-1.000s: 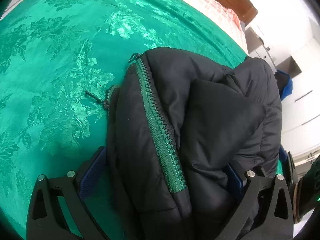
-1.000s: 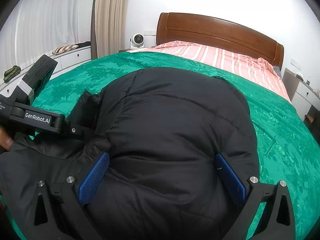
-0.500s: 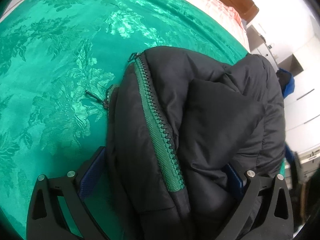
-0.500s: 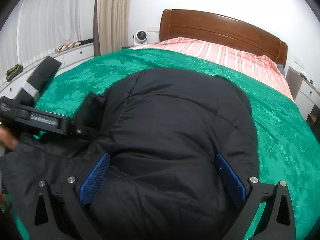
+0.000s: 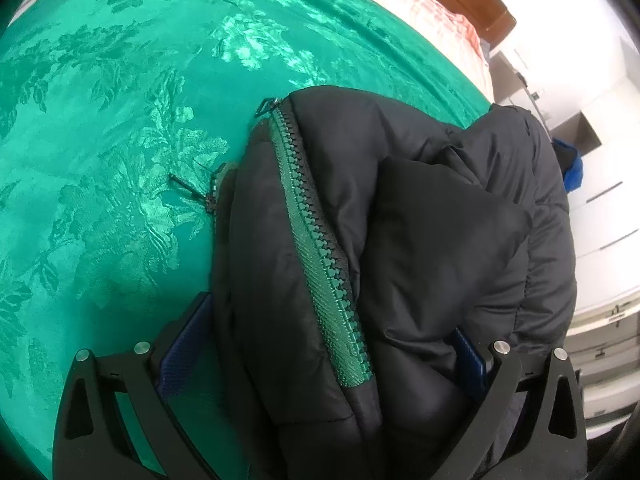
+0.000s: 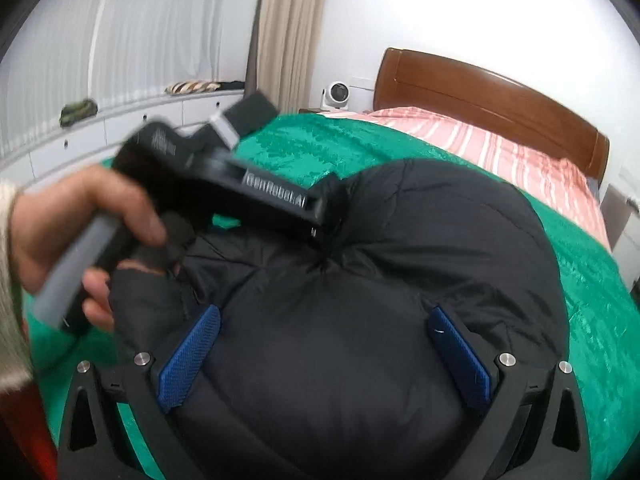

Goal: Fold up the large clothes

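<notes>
A black puffy jacket (image 5: 432, 232) with a green zipper (image 5: 320, 248) lies bunched on the green bedspread (image 5: 100, 140). My left gripper (image 5: 326, 356) is open, its blue pads (image 5: 182, 360) wide apart on either side of the folded zipper edge. My right gripper (image 6: 324, 356) is open too and straddles a rounded bulge of the jacket (image 6: 360, 320). In the right wrist view the left gripper (image 6: 320, 224), blurred and held by a hand (image 6: 76, 224), presses its tip into a pucker in the jacket.
The bed's wooden headboard (image 6: 492, 100) and striped pink sheet (image 6: 480, 144) lie beyond the jacket. White drawers (image 6: 100, 136) and curtains (image 6: 288, 32) run along the left wall. A small fan (image 6: 338, 94) stands by the headboard. White cabinets (image 5: 600, 220) stand past the bed's edge.
The right wrist view has tilted up and shifted, so the left gripper and hand now appear larger, higher and blurred. The left wrist view is almost unchanged. Both jaws stay equally wide.
</notes>
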